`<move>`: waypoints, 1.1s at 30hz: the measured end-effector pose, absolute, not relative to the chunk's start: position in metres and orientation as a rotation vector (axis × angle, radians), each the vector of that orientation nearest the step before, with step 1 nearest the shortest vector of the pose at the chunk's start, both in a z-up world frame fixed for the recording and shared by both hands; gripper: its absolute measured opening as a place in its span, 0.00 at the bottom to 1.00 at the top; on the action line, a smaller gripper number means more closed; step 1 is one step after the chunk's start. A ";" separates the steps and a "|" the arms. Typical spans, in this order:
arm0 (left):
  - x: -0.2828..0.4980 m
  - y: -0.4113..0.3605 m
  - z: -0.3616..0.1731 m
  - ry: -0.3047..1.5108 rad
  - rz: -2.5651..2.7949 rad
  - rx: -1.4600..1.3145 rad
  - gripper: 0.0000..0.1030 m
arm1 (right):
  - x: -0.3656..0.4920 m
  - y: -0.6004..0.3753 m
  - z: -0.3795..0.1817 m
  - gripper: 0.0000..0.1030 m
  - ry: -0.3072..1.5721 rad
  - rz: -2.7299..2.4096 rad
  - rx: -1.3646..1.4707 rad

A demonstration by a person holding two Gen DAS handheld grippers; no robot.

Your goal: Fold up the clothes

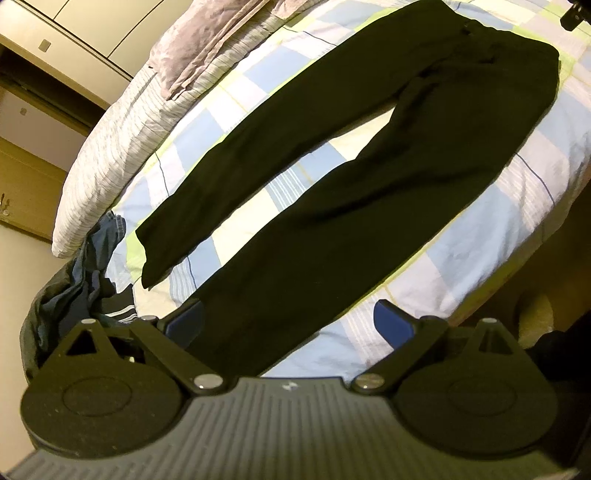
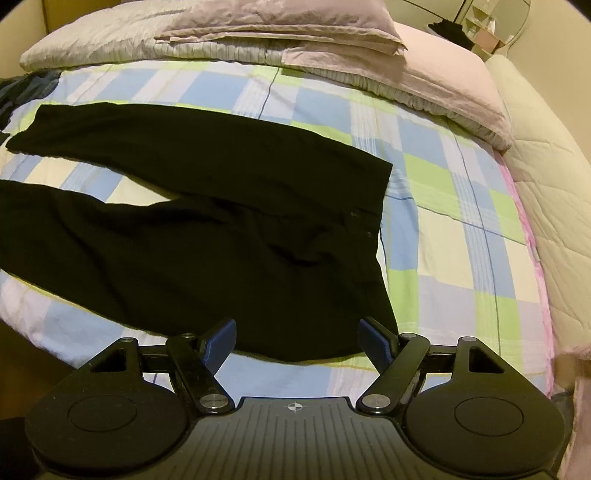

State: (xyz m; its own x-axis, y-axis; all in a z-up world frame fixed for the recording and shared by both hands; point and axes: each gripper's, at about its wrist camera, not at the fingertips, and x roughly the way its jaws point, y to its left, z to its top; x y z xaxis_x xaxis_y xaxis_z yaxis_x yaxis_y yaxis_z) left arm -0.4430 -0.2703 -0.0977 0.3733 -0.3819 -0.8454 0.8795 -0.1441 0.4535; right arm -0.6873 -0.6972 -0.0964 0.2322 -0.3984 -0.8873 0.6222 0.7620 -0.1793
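A pair of black trousers [image 1: 332,177] lies spread flat on the checked bedspread [image 1: 461,236], legs apart. In the left wrist view the near leg's cuff end runs between my open fingers; my left gripper [image 1: 288,317] is open just above that cuff. In the right wrist view the trousers [image 2: 207,221] show waistband to the right, legs running left. My right gripper [image 2: 297,332] is open, hovering at the near corner of the waistband. Neither gripper holds cloth.
A folded pink and striped quilt [image 2: 258,33] lies along the far side of the bed. A pile of blue and dark clothes [image 1: 85,266] sits at the bed's end. A cream padded headboard [image 2: 546,192] is at right. The bedspread [image 2: 454,229] is bare right of the waistband.
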 end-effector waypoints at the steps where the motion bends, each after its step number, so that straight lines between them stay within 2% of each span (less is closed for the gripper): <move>1: -0.444 -0.270 -0.099 0.518 -1.183 1.280 0.94 | -0.688 -0.697 -0.097 0.74 1.139 -0.709 0.231; 20: -0.425 -0.246 -0.145 0.552 -1.143 1.327 0.94 | -0.664 -0.663 -0.112 0.74 1.181 -0.602 0.196; 33: -0.330 -0.213 -0.231 0.423 -1.224 1.500 0.92 | -0.602 -0.608 -0.155 0.74 1.205 -0.542 -0.032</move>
State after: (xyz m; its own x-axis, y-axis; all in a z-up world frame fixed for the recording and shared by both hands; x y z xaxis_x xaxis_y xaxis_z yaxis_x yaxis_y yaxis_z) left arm -0.3304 -0.2133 -0.2312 0.4026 -0.3399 -0.8499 0.7925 -0.3353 0.5094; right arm -0.6020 -0.6083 -0.1552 0.2473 -0.4139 -0.8761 0.3804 0.8731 -0.3051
